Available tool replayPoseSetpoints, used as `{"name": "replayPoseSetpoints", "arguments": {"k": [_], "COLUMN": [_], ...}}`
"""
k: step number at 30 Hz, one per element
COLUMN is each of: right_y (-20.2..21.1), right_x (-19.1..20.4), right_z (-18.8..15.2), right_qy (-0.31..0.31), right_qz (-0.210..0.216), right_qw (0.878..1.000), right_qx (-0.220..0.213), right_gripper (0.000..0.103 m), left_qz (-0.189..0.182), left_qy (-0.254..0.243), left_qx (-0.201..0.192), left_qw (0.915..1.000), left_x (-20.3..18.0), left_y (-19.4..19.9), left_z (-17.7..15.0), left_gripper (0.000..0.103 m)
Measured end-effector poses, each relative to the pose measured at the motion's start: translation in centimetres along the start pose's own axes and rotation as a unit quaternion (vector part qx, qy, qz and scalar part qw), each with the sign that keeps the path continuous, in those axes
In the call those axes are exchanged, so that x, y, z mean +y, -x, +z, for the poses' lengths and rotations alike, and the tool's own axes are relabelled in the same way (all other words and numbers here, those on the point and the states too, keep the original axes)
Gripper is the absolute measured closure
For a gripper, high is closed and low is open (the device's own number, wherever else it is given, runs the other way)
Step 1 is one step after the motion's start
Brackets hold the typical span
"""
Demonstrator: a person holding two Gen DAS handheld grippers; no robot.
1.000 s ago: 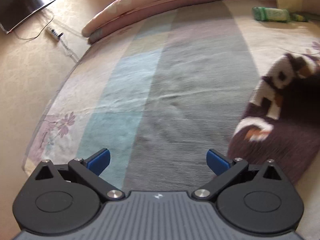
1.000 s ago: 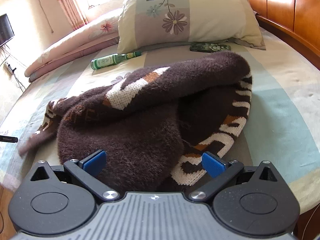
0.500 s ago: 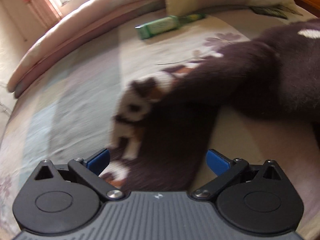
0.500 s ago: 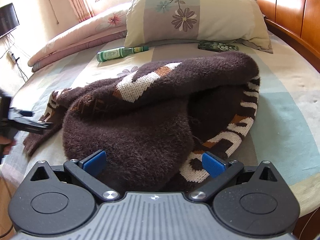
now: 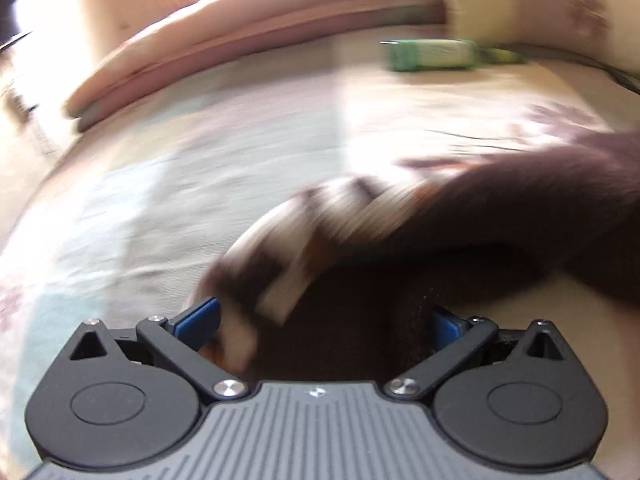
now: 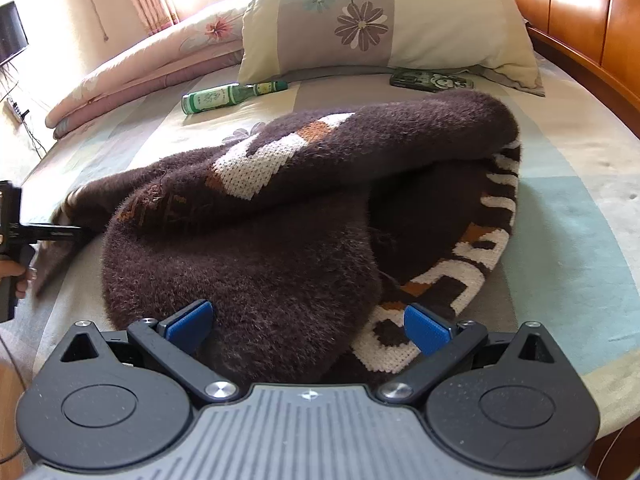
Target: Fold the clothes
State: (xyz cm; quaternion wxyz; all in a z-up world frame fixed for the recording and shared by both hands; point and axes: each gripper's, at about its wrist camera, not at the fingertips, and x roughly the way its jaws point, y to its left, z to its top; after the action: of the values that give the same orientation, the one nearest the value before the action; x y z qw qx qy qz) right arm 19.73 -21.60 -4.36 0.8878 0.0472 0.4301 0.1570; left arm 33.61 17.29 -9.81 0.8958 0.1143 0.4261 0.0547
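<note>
1. Brown fuzzy knit sweater with white and orange pattern point(image 6: 280, 216) lies bunched in a loose heap on the pastel patchwork bed sheet point(image 6: 568, 248), near edge of the bed, one side flopped over itself.
2. Left gripper point(image 5: 320, 320): jaws spread wide, a patterned sleeve end lies between them, not pinched; view is blurred.
3. Right gripper point(image 6: 308, 322): jaws released, straddling the near hem, nothing grasped.
4. Progress: no neat fold visible; sweater is crumpled, so spreading flat and folding are judged left to do.
5. Clutter far on the bed: green glass bottle point(image 6: 228, 97), floral pillow point(image 6: 384, 20), dark phone-like item point(image 6: 430, 79), well apart from the sweater.
</note>
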Motion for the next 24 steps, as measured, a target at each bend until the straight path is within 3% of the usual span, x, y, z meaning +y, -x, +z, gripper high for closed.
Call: {"name": "replayPoseSetpoints", "arguments": {"k": [4, 7, 9, 13, 19, 24], "right_y": [0.0, 0.2, 0.4, 0.8, 1.4, 2.3], "right_x": [0.0, -0.3, -0.5, -0.8, -1.4, -3.3], "right_z": [0.0, -0.2, -0.3, -0.6, -1.0, -1.7], "right_qy": [0.001, 0.001, 0.001, 0.0, 0.0, -0.015], "right_qz": [0.0, -0.003, -0.005, -0.009, -0.016, -0.037], "right_qw": [1.0, 1.0, 1.0, 1.0, 1.0, 0.999], "right_qx": [-0.001, -0.005, -0.007, -0.012, -0.019, -0.026], "right_gripper": [0.0, 0.0, 0.0, 0.0, 0.0, 0.0], "left_qz": [0.07, 0.079, 0.068, 0.039, -0.031, -0.088], "left_qy": [0.023, 0.055, 0.071, 0.041, -0.023, -0.083], "left_qx": [0.027, 0.036, 0.034, 0.024, 0.0, -0.021], "left_qw": [0.9969, 0.9947, 0.9946, 0.9981, 0.9993, 0.9924], "left_x": [4.1, 6.9, 8.0, 6.9, 0.7, -5.8], "left_y": [-0.6, 0.2, 1.5, 3.8, 6.3, 9.4], "left_z": [-1.0, -1.9, -2.4, -2.2, -0.4, 0.8], "left_gripper": [0.001, 0.001, 0.001, 0.001, 0.001, 0.001]}}
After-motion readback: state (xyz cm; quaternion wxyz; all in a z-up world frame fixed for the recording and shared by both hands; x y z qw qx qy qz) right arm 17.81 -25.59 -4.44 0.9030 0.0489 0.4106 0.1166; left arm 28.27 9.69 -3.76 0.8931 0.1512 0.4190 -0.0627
